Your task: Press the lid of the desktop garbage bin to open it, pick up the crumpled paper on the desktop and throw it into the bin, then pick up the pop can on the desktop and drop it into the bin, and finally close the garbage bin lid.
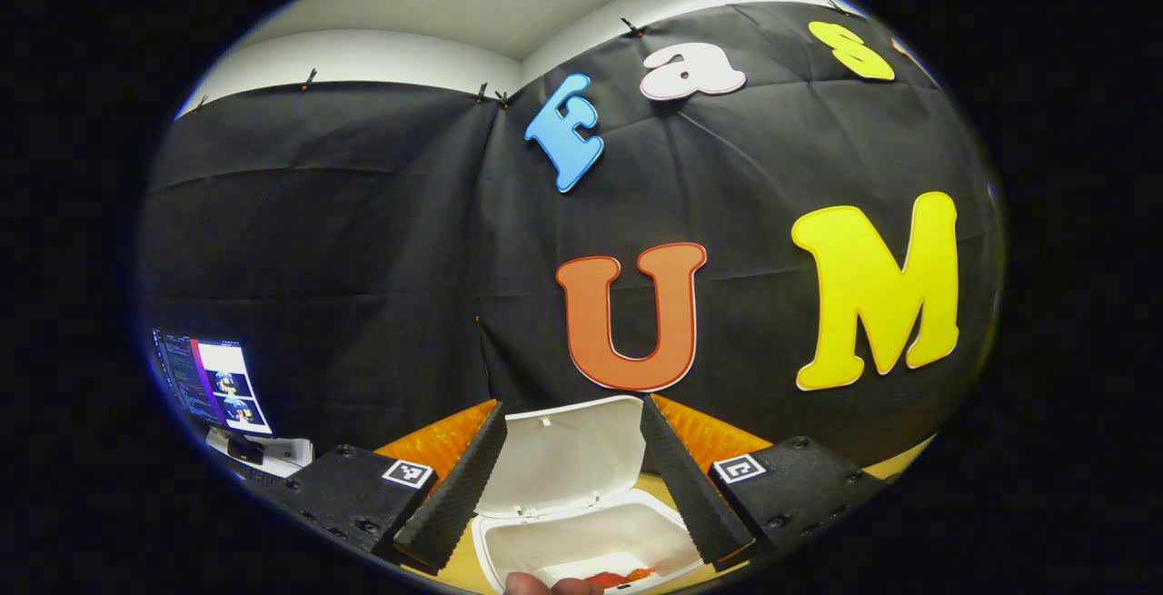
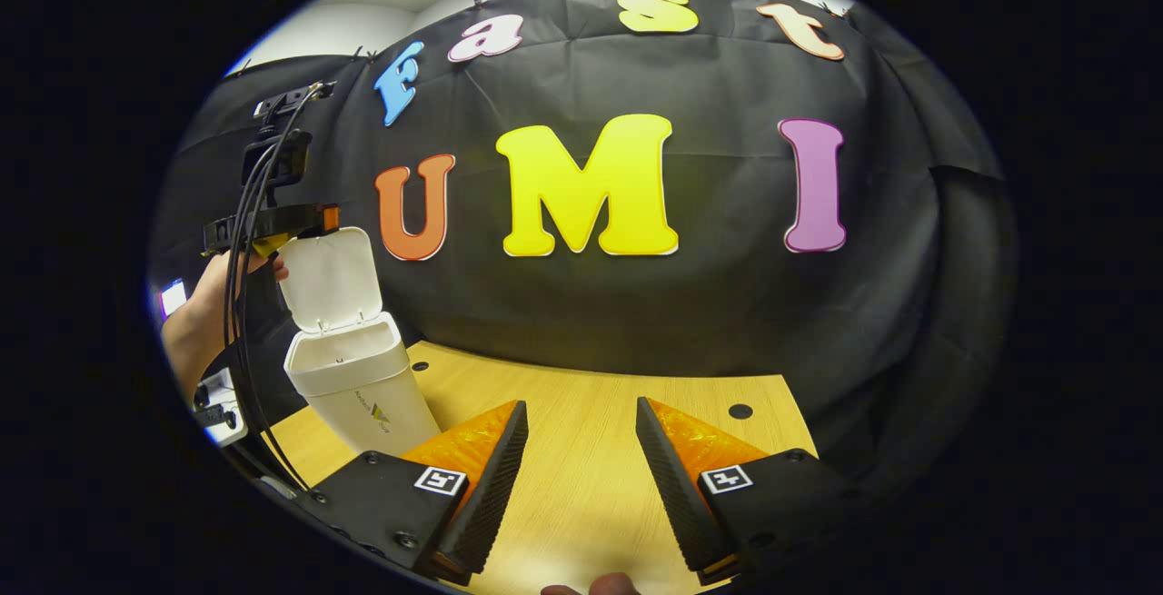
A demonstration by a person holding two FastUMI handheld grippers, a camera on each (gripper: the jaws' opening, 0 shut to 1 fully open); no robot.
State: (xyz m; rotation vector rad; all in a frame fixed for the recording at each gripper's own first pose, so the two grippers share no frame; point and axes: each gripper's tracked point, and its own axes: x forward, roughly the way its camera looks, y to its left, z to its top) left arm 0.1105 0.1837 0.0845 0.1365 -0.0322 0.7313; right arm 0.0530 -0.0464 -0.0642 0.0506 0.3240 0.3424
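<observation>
The white desktop bin (image 1: 581, 545) stands open right below my left gripper (image 1: 572, 409), its lid (image 1: 568, 454) tipped up and back. Something orange-red (image 1: 629, 574) lies inside it. The left gripper is open, and the raised lid shows between its spread fingers without touching them. In the right gripper view the bin (image 2: 359, 391) stands at the table's left with its lid (image 2: 329, 279) upright. A hand (image 2: 204, 304) holds the left gripper (image 2: 268, 224) above and behind the lid. My right gripper (image 2: 581, 404) is open over bare wood, with nothing between its fingers.
The wooden table (image 2: 591, 486) stretches right of the bin, with small round holes (image 2: 740, 411) in it. Black cloth walls it at the back and right. A monitor (image 1: 213, 386) stands off the table's left side.
</observation>
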